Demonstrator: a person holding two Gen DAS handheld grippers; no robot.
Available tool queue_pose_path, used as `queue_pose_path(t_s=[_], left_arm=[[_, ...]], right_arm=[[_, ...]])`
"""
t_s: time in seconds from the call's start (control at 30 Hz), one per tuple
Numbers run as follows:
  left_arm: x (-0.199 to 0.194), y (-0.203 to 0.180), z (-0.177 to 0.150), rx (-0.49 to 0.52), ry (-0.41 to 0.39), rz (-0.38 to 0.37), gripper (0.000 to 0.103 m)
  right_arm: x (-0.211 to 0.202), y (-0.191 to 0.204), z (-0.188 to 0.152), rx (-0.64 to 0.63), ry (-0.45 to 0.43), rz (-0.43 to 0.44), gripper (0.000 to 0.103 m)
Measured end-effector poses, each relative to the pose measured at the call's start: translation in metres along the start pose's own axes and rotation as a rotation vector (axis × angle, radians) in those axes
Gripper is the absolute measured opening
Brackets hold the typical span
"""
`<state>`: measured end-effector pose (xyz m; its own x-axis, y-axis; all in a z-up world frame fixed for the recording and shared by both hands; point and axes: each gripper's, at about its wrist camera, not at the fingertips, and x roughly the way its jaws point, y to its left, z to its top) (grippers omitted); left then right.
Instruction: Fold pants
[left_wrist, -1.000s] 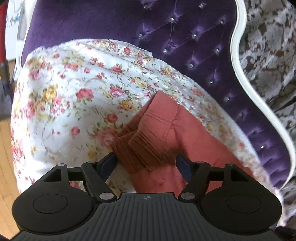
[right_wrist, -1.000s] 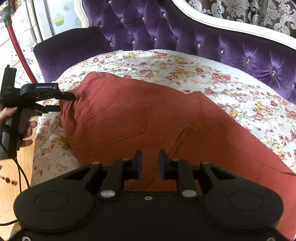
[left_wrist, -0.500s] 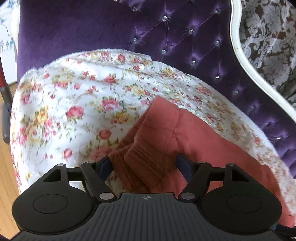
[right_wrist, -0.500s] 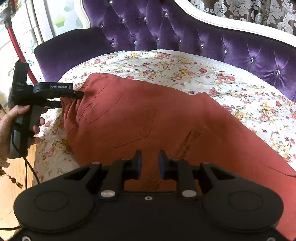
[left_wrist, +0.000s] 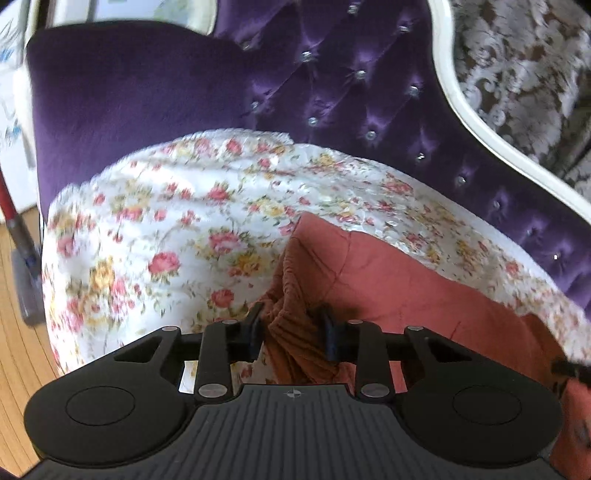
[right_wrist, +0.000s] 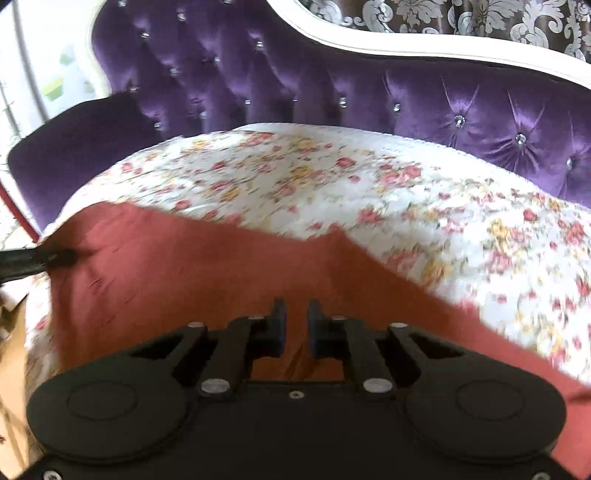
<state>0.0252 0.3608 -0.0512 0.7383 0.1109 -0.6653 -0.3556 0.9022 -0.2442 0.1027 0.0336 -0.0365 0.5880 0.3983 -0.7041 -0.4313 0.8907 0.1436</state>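
Observation:
Rust-red pants (right_wrist: 207, 269) lie spread on a floral cover over a purple sofa. In the left wrist view my left gripper (left_wrist: 291, 332) is shut on the bunched waistband (left_wrist: 291, 306) of the pants (left_wrist: 388, 280). It also shows at the left edge of the right wrist view (right_wrist: 55, 258), pinching the cloth. My right gripper (right_wrist: 295, 325) is narrowed on the pants' near edge, with cloth showing between the pads; the pinch itself is hidden under the fingers.
The floral cover (right_wrist: 332, 177) spans the seat. The tufted purple backrest (right_wrist: 443, 96) with its white frame rises behind. A purple armrest (left_wrist: 129, 92) stands at the left. Wooden floor (left_wrist: 14, 314) and a red vacuum pole (left_wrist: 11, 206) are at the far left.
The left gripper's jaws have closed from wide open onto the waistband. Both grippers have pulled back toward the seat's front edge, dragging the pants lower in the right wrist view.

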Motion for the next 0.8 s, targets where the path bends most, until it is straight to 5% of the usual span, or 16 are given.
queue_pose_path(t_s=[0.37, 0.57, 0.67, 0.8], left_arm=[[-0.001, 0.002, -0.001, 0.006, -0.003, -0.015, 0.030], [-0.017, -0.007, 0.003, 0.038, -0.046, -0.014, 0.029], [-0.034, -0.016, 0.010, 0.088, -0.110, 0.027, 0.017], [-0.055, -0.022, 0.024, 0.118, -0.160, 0.012, 0.017]], right_arm=[[0.062, -0.021, 0.028, 0.077, 0.043, -0.090, 0.005], [0.020, -0.014, 0.020, 0.088, -0.019, -0.020, 0.012], [-0.001, 0.000, 0.001, 0.058, 0.004, 0.033, 0.012], [-0.017, 0.016, -0.033, 0.046, 0.061, 0.076, 0.012]])
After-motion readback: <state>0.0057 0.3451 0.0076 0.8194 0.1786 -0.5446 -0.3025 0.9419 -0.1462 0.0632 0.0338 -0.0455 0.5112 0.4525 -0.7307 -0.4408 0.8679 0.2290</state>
